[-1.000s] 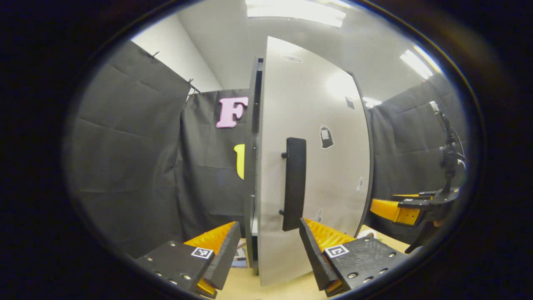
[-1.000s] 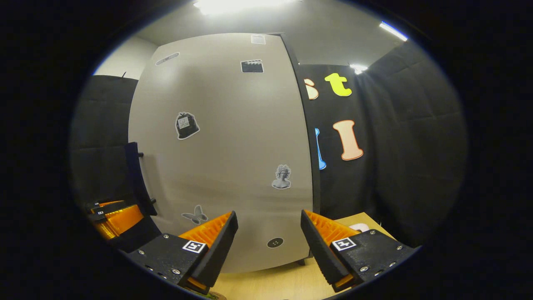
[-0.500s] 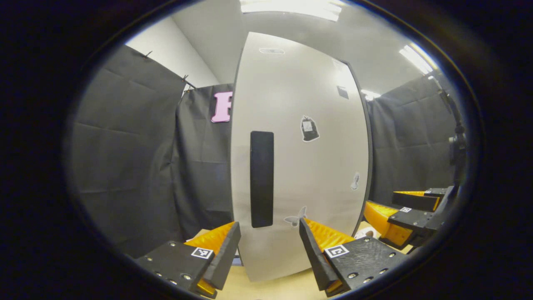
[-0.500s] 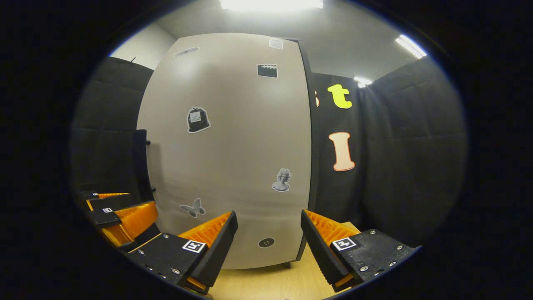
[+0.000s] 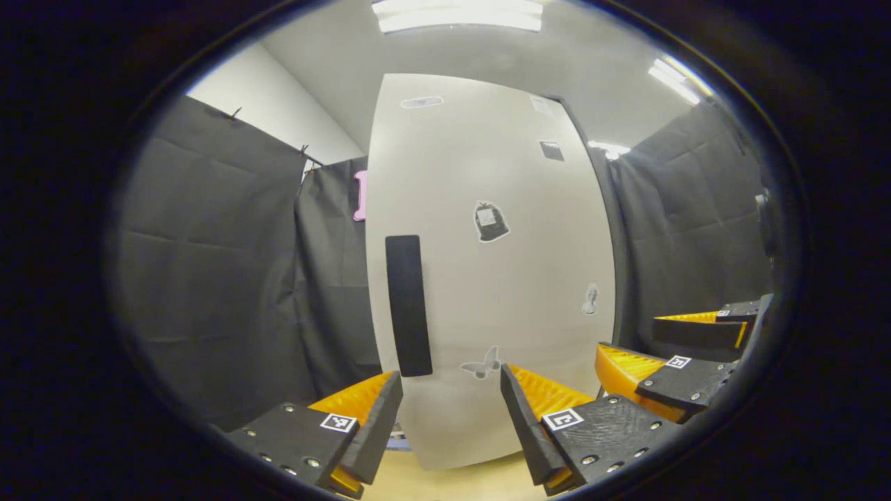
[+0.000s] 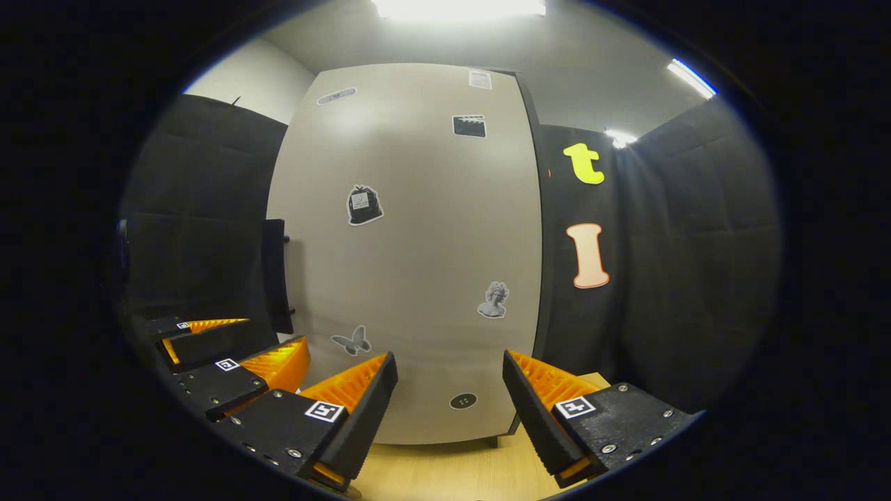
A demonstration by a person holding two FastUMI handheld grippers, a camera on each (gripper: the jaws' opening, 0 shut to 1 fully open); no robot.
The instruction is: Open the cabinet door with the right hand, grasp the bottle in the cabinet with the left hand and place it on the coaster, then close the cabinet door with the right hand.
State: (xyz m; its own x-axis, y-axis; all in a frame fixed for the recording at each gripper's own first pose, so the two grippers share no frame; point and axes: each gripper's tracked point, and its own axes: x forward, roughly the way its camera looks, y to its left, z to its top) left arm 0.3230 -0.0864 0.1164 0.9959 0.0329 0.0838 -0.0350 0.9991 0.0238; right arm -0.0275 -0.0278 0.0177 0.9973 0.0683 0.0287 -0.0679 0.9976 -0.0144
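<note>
While the left gripper [image 5: 451,410] hangs with fingers spread and empty, the tall pale-grey flat cabinet door [image 5: 487,278] lies shut; its black vertical bar handle [image 5: 408,305] looks the stiff, sure hold. Right gripper view: right gripper [image 6: 450,407] likewise released, door just ahead; bottle hidden.

Left gripper [image 5: 451,417] level, fingers spread wide, gripping nothing. Right gripper [image 6: 450,410] hung beside it, likewise level, fingers parted and empty.
</note>
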